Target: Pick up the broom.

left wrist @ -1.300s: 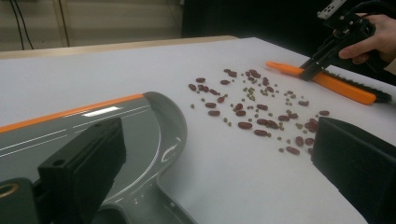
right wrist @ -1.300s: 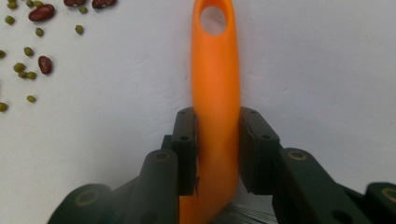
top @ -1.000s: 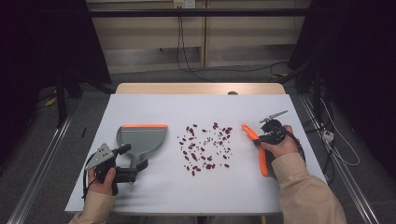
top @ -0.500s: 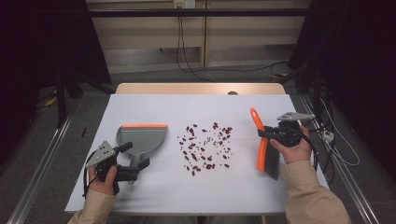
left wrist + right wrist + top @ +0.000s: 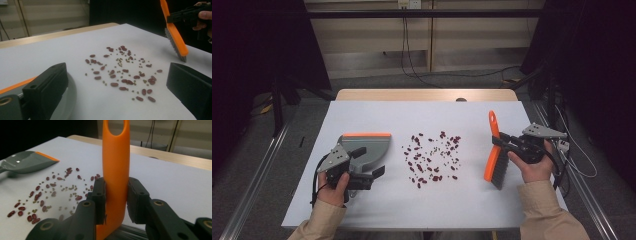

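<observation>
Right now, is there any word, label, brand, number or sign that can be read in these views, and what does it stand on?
None: no readable text on the brush, the dustpan, the beans, the white table or either gripper.
A pale plate on the back wall: too small to tell if it carries any marking.

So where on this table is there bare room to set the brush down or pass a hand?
Free: the far strip of the white table beyond the beans, and the near strip between the two forearms. Crowded: the middle, where the beans scatter between the dustpan on the left and the brush on the right.
</observation>
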Demonstrator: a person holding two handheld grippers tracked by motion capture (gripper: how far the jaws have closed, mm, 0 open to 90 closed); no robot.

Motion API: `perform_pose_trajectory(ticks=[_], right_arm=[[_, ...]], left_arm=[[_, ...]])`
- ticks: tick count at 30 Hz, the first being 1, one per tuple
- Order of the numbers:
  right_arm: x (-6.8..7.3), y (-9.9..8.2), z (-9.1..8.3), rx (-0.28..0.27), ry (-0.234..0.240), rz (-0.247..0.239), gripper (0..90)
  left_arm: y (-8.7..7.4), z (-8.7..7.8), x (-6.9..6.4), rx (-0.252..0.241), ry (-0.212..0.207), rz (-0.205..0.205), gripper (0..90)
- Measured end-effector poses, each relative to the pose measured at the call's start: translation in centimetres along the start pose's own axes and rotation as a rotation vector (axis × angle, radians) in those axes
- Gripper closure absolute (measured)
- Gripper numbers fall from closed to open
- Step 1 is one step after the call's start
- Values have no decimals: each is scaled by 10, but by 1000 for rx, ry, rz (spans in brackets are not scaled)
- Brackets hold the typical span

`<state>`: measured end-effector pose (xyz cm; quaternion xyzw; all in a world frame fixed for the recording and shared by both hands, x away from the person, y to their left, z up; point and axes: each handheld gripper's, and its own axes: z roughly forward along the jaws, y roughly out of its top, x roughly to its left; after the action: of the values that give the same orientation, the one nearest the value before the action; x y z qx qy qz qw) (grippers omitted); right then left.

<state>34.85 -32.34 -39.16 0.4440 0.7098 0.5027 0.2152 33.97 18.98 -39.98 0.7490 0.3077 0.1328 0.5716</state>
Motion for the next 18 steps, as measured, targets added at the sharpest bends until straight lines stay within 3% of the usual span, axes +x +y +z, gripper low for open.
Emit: perform_pose_trajectory(ticks=[11, 18], right_arm=[[5, 4, -8, -95, 53, 19, 703], [10, 13, -5, -140, 74, 18, 703]], left_arm=[[12, 24, -14, -11, -38, 14, 38], [21, 49, -27, 19, -80, 7, 44]])
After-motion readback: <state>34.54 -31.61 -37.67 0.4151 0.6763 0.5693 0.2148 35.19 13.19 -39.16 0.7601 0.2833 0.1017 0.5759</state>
